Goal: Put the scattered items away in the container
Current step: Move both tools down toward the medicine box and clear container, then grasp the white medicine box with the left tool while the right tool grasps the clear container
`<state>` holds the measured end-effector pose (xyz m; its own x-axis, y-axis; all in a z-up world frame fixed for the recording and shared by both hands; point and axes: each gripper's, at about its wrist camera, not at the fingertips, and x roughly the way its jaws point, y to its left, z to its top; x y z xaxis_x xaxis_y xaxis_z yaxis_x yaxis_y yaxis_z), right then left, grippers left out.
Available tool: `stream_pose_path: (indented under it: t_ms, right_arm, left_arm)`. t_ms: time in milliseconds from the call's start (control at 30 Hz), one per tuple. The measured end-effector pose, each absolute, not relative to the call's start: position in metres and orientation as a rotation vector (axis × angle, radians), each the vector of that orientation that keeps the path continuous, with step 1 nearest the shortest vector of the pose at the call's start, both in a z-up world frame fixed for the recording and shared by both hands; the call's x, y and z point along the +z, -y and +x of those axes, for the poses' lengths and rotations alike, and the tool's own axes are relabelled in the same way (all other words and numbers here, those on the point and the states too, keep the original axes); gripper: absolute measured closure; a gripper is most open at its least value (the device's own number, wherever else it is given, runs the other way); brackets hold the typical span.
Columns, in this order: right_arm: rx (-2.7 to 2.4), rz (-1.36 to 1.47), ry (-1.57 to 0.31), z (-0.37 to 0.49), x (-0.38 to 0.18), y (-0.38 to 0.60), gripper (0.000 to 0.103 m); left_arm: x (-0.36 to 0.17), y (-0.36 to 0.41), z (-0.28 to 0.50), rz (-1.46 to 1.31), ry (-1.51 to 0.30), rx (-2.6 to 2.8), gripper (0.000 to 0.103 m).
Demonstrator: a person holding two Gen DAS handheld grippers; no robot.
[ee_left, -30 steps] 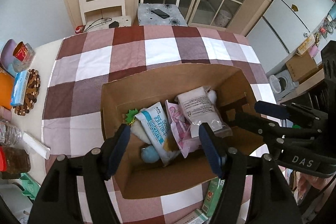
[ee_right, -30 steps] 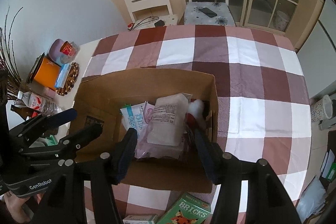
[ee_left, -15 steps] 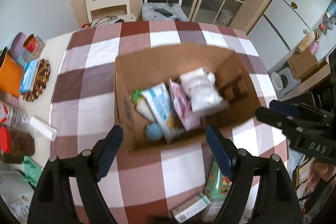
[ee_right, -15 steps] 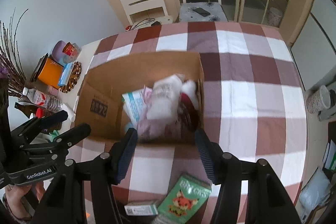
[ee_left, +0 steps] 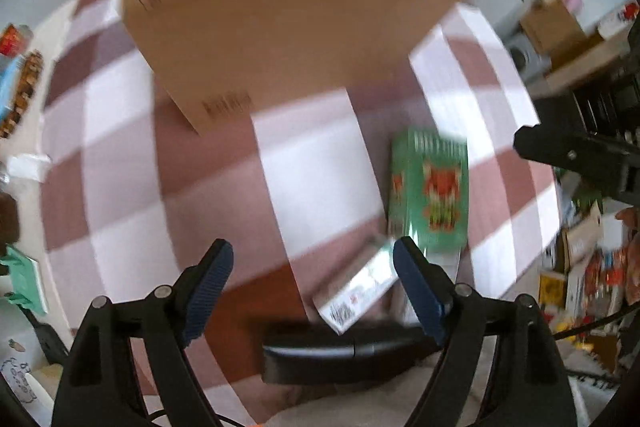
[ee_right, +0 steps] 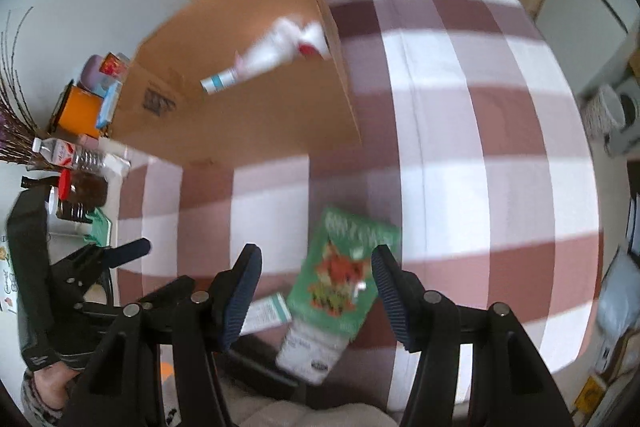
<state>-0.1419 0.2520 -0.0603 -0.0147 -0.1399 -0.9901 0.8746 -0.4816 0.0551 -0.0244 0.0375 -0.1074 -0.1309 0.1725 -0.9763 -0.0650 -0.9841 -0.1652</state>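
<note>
The cardboard box point(ee_left: 296, 27) sits at the far side of the checkered tabletop point(ee_left: 312, 179), packets point(ee_right: 280, 47) showing inside it. Nearer me lies a green bricks box point(ee_right: 344, 279) beside a small white carton point(ee_left: 356, 295). I see my left claw point(ee_left: 312, 259) spread wide and empty, and my right claw point(ee_right: 316, 267) likewise, hovering over the green box.

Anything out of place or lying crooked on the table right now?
Yes. The green box lies askew outside the cardboard box, overlapping a white box, with a small white carton beside them. Both views are motion-blurred.
</note>
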Motion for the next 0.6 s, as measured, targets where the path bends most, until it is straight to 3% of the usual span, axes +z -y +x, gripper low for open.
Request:
stream_pose_path:
  t_ms: [600]
  right_arm:
    - [-1.573, 1.791, -0.729, -0.106, -0.134, -0.341, 0.043]
  left_arm:
    - [-0.179, -0.098, 0.002, -1.99, -0.097, 1.938, 0.02]
